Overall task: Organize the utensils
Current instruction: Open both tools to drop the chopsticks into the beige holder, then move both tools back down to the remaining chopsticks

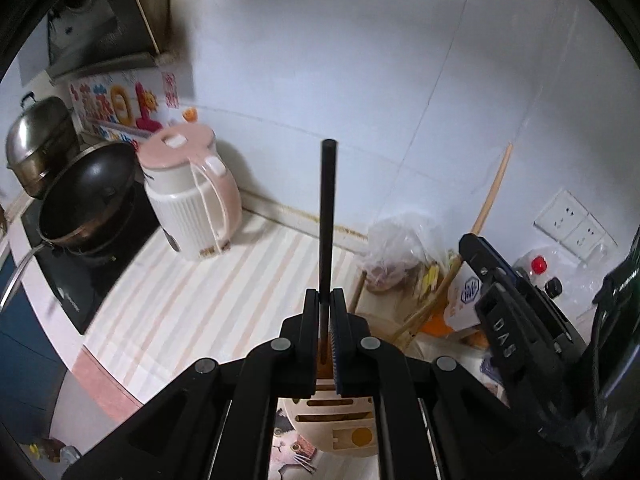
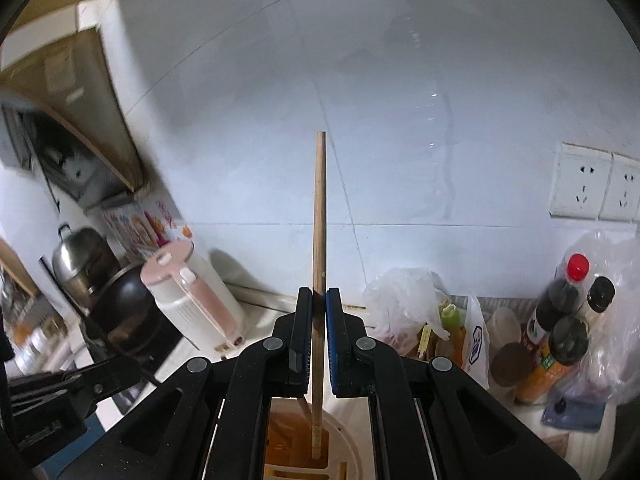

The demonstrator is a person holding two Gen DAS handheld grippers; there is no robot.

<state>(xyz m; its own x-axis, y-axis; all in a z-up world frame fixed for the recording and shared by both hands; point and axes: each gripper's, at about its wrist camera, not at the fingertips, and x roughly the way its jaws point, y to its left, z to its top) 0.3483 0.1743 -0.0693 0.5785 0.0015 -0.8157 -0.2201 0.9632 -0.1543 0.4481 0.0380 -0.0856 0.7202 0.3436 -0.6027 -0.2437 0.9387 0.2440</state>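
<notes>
My left gripper [image 1: 325,297] is shut on a black chopstick [image 1: 328,208] that stands up between its pads. Right beneath it is a cream slotted utensil holder [image 1: 344,428]. My right gripper [image 2: 319,297] is shut on a wooden chopstick [image 2: 319,200], also upright. That chopstick's lower end reaches down into the holder [image 2: 352,436], in an orange-brown compartment. In the left wrist view the right gripper [image 1: 476,252] shows at the right, with the wooden chopstick [image 1: 496,184] slanting up from it. The left gripper [image 2: 76,380] is blurred at the lower left of the right wrist view.
A pink and white kettle [image 1: 192,200] stands on the striped counter [image 1: 192,304]. Left of it are a black wok [image 1: 88,196] on a hob and a steel pot [image 1: 40,136]. Plastic bags [image 2: 404,300], sauce bottles [image 2: 560,312] and wall sockets [image 2: 596,184] crowd the right.
</notes>
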